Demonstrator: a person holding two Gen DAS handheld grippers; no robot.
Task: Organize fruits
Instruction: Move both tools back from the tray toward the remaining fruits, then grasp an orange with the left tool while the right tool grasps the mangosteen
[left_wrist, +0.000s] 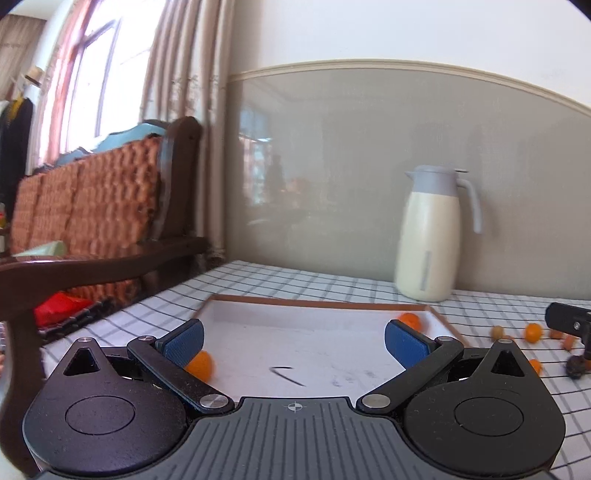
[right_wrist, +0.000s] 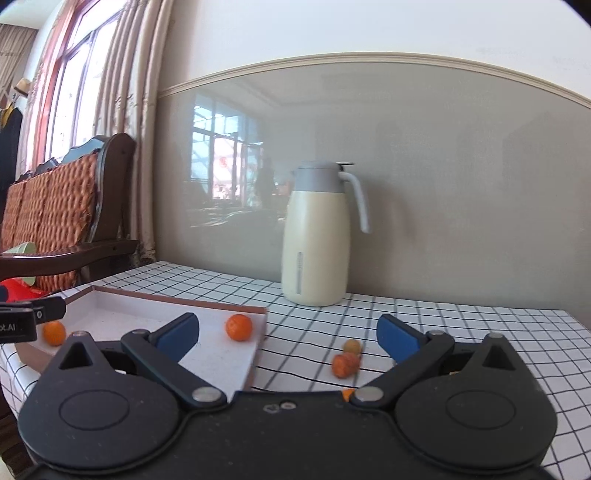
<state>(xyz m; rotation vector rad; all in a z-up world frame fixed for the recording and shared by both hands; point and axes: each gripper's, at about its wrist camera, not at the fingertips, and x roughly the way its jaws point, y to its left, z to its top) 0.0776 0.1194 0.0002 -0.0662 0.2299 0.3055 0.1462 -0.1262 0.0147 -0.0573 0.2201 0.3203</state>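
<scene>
A white tray with a brown rim (left_wrist: 317, 303) (right_wrist: 177, 301) lies on the checked tablecloth. Two oranges lie in it: one at its near left (left_wrist: 201, 363) (right_wrist: 54, 332), one at its far right corner (left_wrist: 410, 320) (right_wrist: 239, 326). Several small orange and tan fruits lie loose on the cloth right of the tray (left_wrist: 533, 331) (right_wrist: 345, 363), with a dark one (left_wrist: 576, 365). My left gripper (left_wrist: 293, 341) is open and empty above the tray. My right gripper (right_wrist: 288, 338) is open and empty above the loose fruits; it shows at the left wrist view's right edge (left_wrist: 569, 321).
A cream thermos jug with a grey lid (left_wrist: 430, 236) (right_wrist: 317, 236) stands at the back against the wall. A wooden bench with an orange cushion (left_wrist: 85, 206) (right_wrist: 48, 206) stands left of the table. A red item (left_wrist: 59, 306) lies on the bench.
</scene>
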